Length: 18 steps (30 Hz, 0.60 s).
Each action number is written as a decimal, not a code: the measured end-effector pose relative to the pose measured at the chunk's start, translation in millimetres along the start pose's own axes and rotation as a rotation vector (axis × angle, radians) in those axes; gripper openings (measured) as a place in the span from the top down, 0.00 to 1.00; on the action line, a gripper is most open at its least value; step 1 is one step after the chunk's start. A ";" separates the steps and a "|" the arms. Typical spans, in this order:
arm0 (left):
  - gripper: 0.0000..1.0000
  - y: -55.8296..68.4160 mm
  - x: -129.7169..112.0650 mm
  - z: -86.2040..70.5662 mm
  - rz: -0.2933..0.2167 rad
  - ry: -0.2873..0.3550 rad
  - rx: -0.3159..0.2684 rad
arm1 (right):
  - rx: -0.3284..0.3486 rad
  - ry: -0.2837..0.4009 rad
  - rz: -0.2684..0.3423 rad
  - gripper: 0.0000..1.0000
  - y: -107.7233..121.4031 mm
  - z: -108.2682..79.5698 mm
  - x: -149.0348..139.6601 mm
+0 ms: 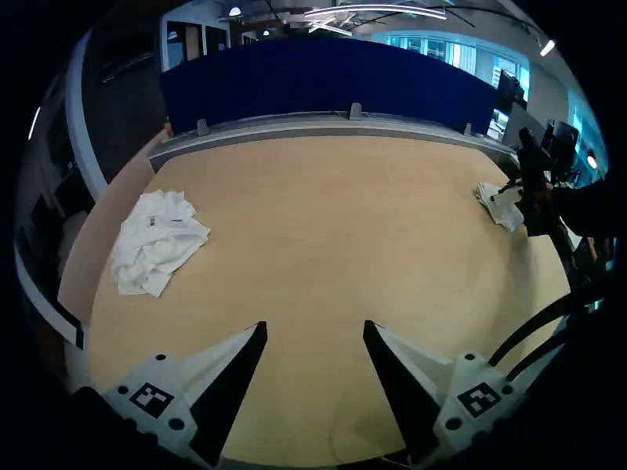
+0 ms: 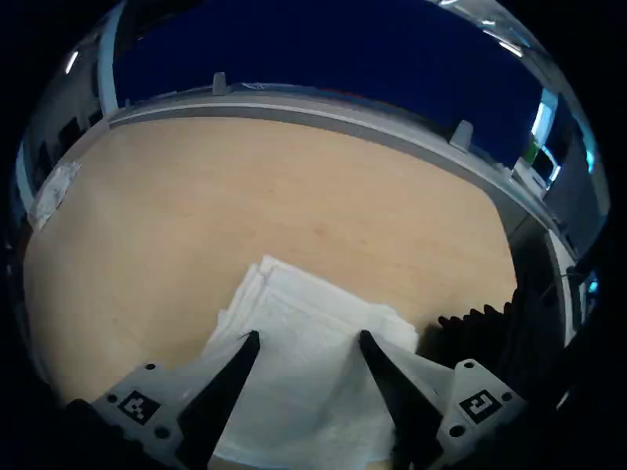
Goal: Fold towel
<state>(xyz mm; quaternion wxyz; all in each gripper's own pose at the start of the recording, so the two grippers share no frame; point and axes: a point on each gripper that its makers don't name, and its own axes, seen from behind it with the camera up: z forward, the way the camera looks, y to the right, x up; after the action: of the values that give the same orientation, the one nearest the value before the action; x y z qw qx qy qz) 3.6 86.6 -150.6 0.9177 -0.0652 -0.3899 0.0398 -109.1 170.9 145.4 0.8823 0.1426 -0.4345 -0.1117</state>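
The left hand-held gripper (image 1: 313,333) hung open above the table (image 1: 329,235), nothing between its fingers. A crumpled towel (image 1: 157,243) lay by the table's edge (well apart from that gripper). The right hand-held gripper (image 2: 308,334) stood open over a folded towel (image 2: 313,301), its tips possibly touching the cloth.

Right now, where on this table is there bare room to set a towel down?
The wide middle of the table is bare, from the crumpled towel at one side across to the folded towel at the other, and back to the blue partition. Crowded: around the folded towel, where the right tongs stand open over it.
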 end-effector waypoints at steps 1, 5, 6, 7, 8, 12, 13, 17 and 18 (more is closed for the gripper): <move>0.09 -0.6 0.7 -0.4 0.000 0.001 0.001 | -0.003 0.005 -0.004 0.00 0.6 -1.5 1.8; 0.09 -3.0 3.2 -1.0 0.000 0.005 0.001 | -0.016 0.031 -0.010 0.00 2.7 -9.5 10.2; 0.09 -3.5 3.8 -1.0 -0.001 0.005 0.000 | -0.019 0.038 -0.010 0.00 3.2 -12.0 12.7; 0.09 -4.1 4.5 -0.5 -0.002 0.007 -0.001 | -0.022 0.050 -0.007 0.00 2.6 -16.7 16.8; 0.09 -4.7 5.2 -0.1 -0.003 0.009 -0.001 | -0.025 0.061 -0.004 0.00 2.1 -20.9 20.4; 0.09 -7.7 8.3 2.1 -0.010 0.019 0.000 | -0.042 0.114 0.010 0.00 0.0 -43.2 37.4; 0.09 -8.1 9.5 2.4 -0.014 0.023 -0.001 | -0.047 0.132 0.017 0.00 -1.1 -50.9 42.3; 0.09 -9.2 13.6 4.1 -0.029 0.039 -0.008 | -0.061 0.203 0.054 0.00 -10.2 -83.5 58.7; 0.09 -9.3 14.6 4.6 -0.032 0.043 -0.011 | -0.063 0.220 0.064 0.00 -13.2 -92.0 62.2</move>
<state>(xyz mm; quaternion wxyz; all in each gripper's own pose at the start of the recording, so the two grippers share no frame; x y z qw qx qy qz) 10.7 79.7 -135.7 0.9261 -0.0647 -0.3711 0.0216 0.6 152.9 133.0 0.9317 0.1124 -0.3358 -0.0807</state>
